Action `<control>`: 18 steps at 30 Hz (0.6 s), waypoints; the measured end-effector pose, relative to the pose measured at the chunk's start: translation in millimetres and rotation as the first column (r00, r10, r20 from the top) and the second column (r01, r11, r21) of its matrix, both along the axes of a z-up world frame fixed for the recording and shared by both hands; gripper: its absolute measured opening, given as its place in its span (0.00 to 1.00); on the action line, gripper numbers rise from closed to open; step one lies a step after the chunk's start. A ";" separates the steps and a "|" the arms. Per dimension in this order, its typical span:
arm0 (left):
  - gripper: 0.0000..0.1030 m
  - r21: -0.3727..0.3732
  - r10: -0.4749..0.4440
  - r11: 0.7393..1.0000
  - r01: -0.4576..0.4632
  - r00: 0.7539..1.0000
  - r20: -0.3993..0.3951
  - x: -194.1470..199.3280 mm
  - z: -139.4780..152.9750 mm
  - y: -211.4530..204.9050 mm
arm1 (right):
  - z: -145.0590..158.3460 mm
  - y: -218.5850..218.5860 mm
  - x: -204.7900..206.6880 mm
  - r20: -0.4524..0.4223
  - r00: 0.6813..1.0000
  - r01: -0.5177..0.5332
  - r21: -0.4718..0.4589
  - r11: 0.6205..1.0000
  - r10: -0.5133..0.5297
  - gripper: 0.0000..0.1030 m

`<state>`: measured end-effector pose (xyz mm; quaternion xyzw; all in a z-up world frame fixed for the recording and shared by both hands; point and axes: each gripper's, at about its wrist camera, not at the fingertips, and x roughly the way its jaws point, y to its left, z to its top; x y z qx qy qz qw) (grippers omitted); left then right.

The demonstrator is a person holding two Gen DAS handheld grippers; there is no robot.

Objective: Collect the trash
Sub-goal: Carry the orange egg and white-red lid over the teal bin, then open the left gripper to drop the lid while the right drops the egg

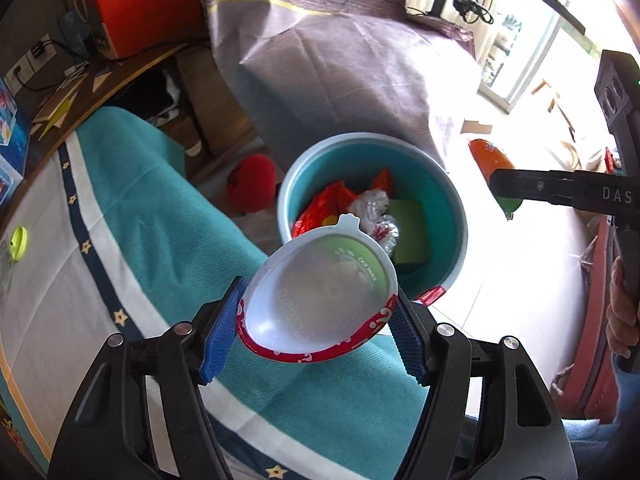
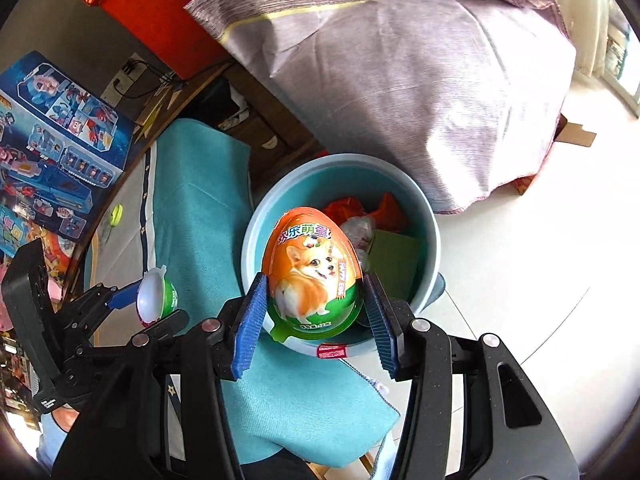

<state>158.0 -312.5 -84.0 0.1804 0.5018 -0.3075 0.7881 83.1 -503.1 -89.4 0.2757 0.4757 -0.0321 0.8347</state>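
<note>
My left gripper (image 1: 316, 340) is shut on an empty egg-shaped plastic shell half (image 1: 320, 292), white inside with a red rim, held over the near side of a teal trash bin (image 1: 452, 208). My right gripper (image 2: 314, 312) is shut on the other half (image 2: 312, 276), orange and green with a corgi picture, held above the bin (image 2: 256, 232). The bin holds red wrappers (image 1: 324, 204), crumpled clear plastic and a green box (image 1: 412, 232). In the left wrist view the right gripper (image 1: 504, 188) shows at the right with the orange shell (image 1: 490, 158). The left gripper (image 2: 148, 304) appears low left in the right wrist view.
A teal and white star-trimmed blanket (image 1: 132, 216) covers the surface under the grippers. A striped purple cloth (image 2: 420, 80) drapes a bulky shape behind the bin. Toy boxes (image 2: 52, 140), an orange box (image 1: 140, 4), a red plush (image 1: 252, 184) and a small yellow-green cap (image 1: 18, 242) lie around. White tiled floor (image 2: 520, 272) is right.
</note>
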 end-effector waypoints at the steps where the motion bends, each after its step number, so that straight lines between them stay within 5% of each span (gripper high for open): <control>1: 0.67 -0.001 -0.008 1.000 0.008 1.000 -0.008 0.4 -3.5 -6.5 | -0.5 -3.8 -1.3 -0.002 1.000 0.007 -0.002 1.000 -0.007 0.46; 12: 0.69 -0.012 -0.059 0.998 0.058 0.995 -0.076 15.7 -33.0 -57.4 | -10.1 -22.4 10.3 -0.053 0.998 0.038 -0.004 0.999 -0.038 0.46; 16: 0.89 -0.014 -0.049 0.999 0.048 0.996 -0.071 22.9 -35.8 -60.0 | -7.9 -21.5 23.8 -0.065 0.997 0.033 -0.018 0.999 -0.034 0.46; 18: 0.89 -0.023 -0.042 0.999 0.041 0.997 -0.070 26.2 -36.1 -56.5 | -7.5 -19.9 30.4 -0.070 0.997 0.026 -0.024 0.999 -0.027 0.46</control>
